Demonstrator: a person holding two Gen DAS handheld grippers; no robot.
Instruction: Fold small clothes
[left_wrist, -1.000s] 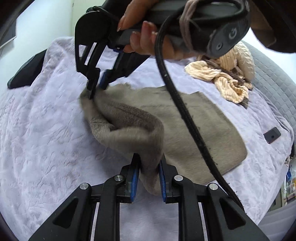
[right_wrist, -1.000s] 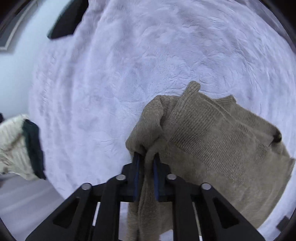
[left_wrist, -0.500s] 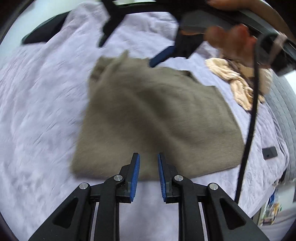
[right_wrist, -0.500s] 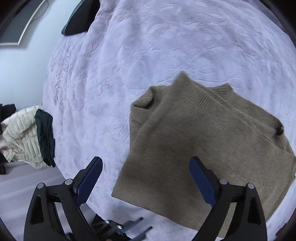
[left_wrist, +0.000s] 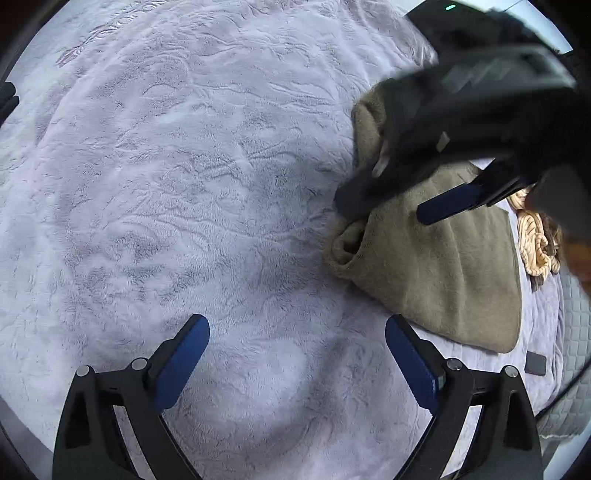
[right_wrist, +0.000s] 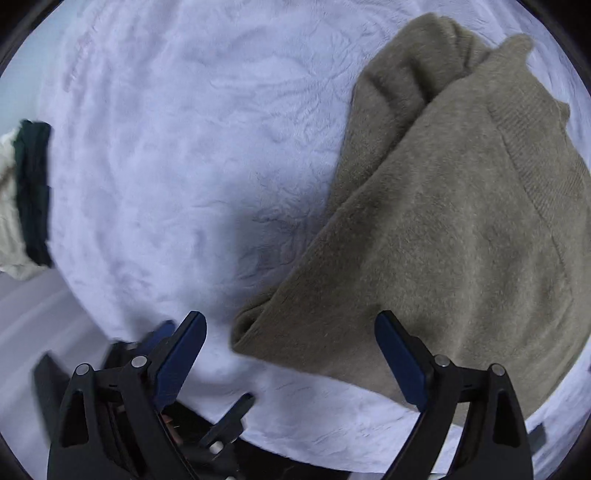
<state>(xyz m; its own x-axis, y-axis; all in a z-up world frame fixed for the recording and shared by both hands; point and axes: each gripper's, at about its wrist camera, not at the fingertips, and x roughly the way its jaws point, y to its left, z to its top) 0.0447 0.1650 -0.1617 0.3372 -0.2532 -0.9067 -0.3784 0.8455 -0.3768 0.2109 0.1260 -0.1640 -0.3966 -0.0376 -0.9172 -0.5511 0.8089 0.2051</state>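
Sweater (right_wrist: 461, 236), olive-brown and folded, lies on the lavender plush blanket (left_wrist: 184, 184); its knit is fuzzy on the broad face, with a ribbed band along the far right edge in my right wrist view; the near corner shows doubled layers, and a rolled sleeve bulges along the upper left edge. I read the blanket as deep-pile, embossed with swirling leaf-like lines.

My left gripper (left_wrist: 297, 363) has its fingers spread wide, blue pads facing inward, black linkage arms with silver pivot pins; nothing sits between the pads, only blanket below; the sweater lies ahead and to its right, apart from it. My right gripper (right_wrist: 290, 360) is likewise spread wide and holds nothing; it sits over the sweater's near edge, and I cannot tell whether its right pad touches the cloth.

My left wrist view alone shows the right gripper from outside, blurred, over the sweater's upper part, one blue pad above the knit; it also shows a cream cable-knit garment (left_wrist: 533, 243) beyond the sweater, a small dark flat rectangular object (left_wrist: 535, 363) on the blanket near the sweater's corner, and a grey quilted surface (left_wrist: 570, 332) at the far right.

My right wrist view alone shows a cream quilted garment with dark green trim (right_wrist: 26, 195) past the blanket's left edge, and part of the left gripper blurred at the bottom.
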